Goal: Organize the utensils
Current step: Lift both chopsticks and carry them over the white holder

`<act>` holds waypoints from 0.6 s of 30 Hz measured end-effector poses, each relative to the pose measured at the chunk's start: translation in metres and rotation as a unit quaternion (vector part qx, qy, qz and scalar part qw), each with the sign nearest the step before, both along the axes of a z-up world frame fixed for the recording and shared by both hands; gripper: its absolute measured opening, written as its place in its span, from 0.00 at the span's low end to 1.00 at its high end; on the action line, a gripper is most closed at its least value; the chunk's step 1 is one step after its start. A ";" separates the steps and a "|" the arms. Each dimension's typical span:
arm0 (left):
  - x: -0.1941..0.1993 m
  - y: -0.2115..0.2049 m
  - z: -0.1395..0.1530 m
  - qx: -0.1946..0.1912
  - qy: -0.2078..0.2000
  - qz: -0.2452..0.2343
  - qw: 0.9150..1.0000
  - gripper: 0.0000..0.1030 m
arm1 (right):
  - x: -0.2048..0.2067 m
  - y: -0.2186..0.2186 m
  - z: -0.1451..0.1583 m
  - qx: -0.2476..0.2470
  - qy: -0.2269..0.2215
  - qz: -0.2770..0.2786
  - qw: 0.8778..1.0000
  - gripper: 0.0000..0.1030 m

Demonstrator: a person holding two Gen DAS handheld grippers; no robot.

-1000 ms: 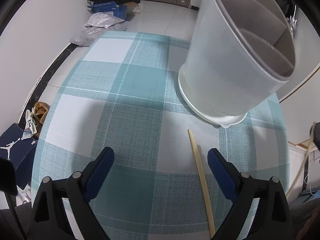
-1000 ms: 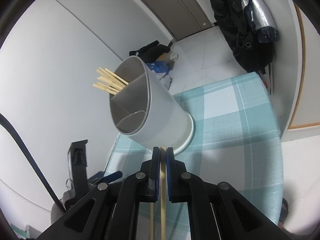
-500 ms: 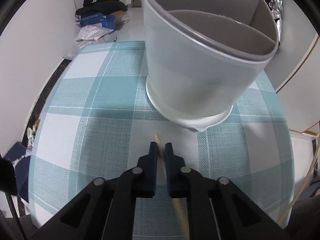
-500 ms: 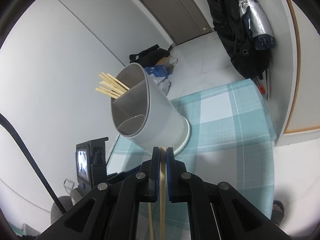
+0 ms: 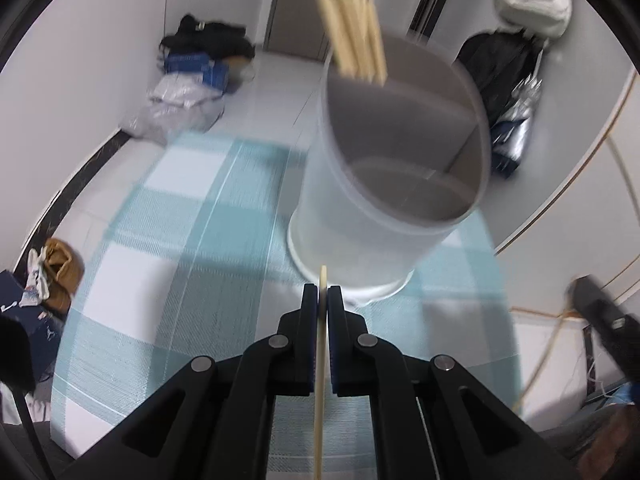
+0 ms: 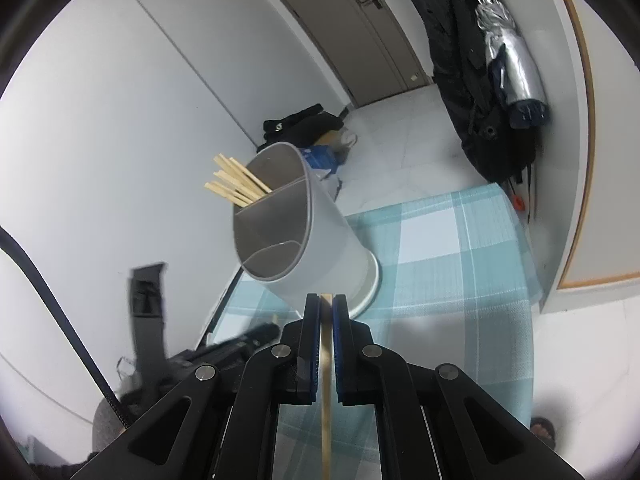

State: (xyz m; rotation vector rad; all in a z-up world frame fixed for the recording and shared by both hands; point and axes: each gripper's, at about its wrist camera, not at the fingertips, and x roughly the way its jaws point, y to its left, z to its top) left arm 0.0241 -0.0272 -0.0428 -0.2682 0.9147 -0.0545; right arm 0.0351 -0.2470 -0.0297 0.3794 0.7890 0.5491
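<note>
Since half a second ago the left gripper (image 5: 322,300) has come up off the counter with its chopstick (image 5: 320,380): before, the stick lay slanted on the cloth between the pads; now it runs straight up the middle of the left wrist view, tip just past the pads, and that view is motion-blurred. The right gripper (image 6: 326,308) looks much as it did, its view tipped a little higher.

Left jaws clenched on the chopstick, its tip showing against the lower wall of the utensil holder (image 5: 384,208). Right jaws also clenched, on a second chopstick (image 6: 326,392) that runs down between the pads and out the bottom of the right wrist view.

The holder is a pale grey round tub with inner dividers, standing on a white saucer-like base (image 6: 370,284) on the counter. A bundle of chopsticks (image 5: 354,36) stands in its far compartment, leaning out over the rim; the near compartments show no utensils. In the right wrist view the left gripper's black body appears blurred at lower left, beside the holder.

The counter carries a teal-and-white plaid cloth (image 5: 168,240). Beyond it: tiled floor, dark clothes and blue boxes by a door (image 6: 352,28), and coats hanging on the right wall (image 6: 480,92).
</note>
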 end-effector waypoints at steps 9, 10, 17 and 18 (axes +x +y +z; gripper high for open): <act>-0.015 -0.003 0.039 -0.007 -0.069 -0.015 0.997 0.01 | -0.010 0.003 0.012 -0.018 -0.039 -0.001 0.999 0.05; -0.013 0.000 0.039 -0.016 -0.070 -0.015 0.997 0.01 | -0.011 0.004 0.013 -0.020 -0.043 -0.001 0.999 0.05; -0.021 -0.004 0.059 -0.013 -0.090 -0.016 0.996 0.01 | -0.016 0.010 0.019 -0.036 -0.069 -0.002 0.997 0.05; -0.022 -0.005 0.061 -0.008 -0.091 -0.017 0.996 0.01 | -0.017 0.011 0.020 -0.040 -0.072 -0.002 0.997 0.05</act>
